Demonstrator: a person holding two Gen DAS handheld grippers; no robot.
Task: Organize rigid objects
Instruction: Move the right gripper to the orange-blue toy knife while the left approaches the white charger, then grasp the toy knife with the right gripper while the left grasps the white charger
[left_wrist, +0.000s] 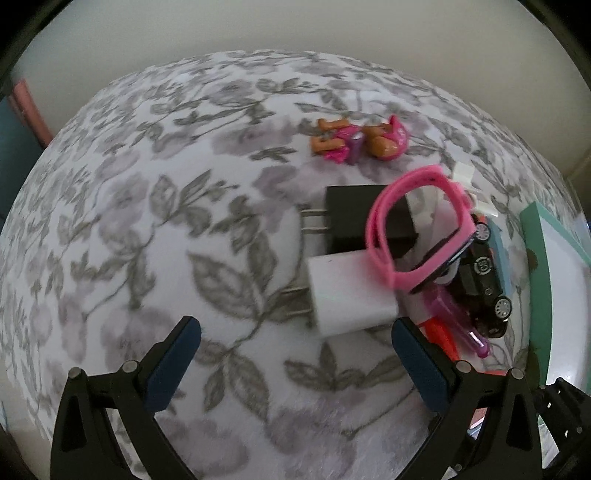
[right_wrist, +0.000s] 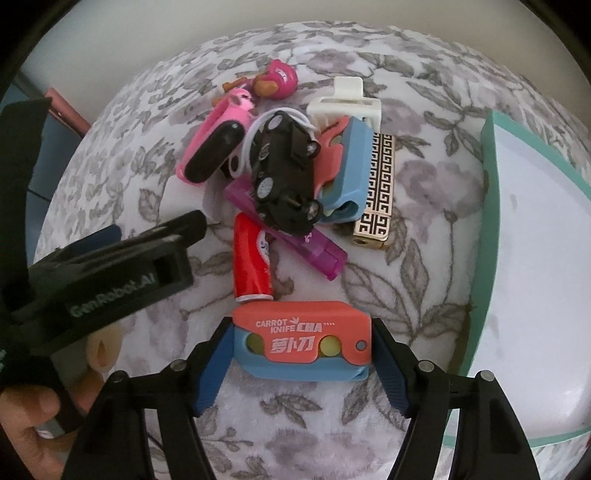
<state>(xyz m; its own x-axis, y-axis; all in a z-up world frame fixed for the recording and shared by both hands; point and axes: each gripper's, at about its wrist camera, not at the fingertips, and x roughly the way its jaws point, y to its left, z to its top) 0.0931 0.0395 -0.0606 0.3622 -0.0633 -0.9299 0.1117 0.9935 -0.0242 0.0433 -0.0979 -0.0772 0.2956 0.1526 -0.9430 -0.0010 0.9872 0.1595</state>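
Right hand-held gripper (right_wrist: 301, 343) has its jaws clamped around the carrot knife (right_wrist: 301, 345) beside the tray (right_wrist: 484, 229) edge on the bed (right_wrist: 110, 155); left hand-held gripper (left_wrist: 295, 332) wide, empty near charger (left_wrist: 347, 291); next: lift knife into tray.

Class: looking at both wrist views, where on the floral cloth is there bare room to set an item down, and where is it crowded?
Free: the wide stretch of floral cloth left of the white charger and black charger, and the strip between the patterned lighter and the teal-rimmed tray. Crowded: the heap around the black toy car.
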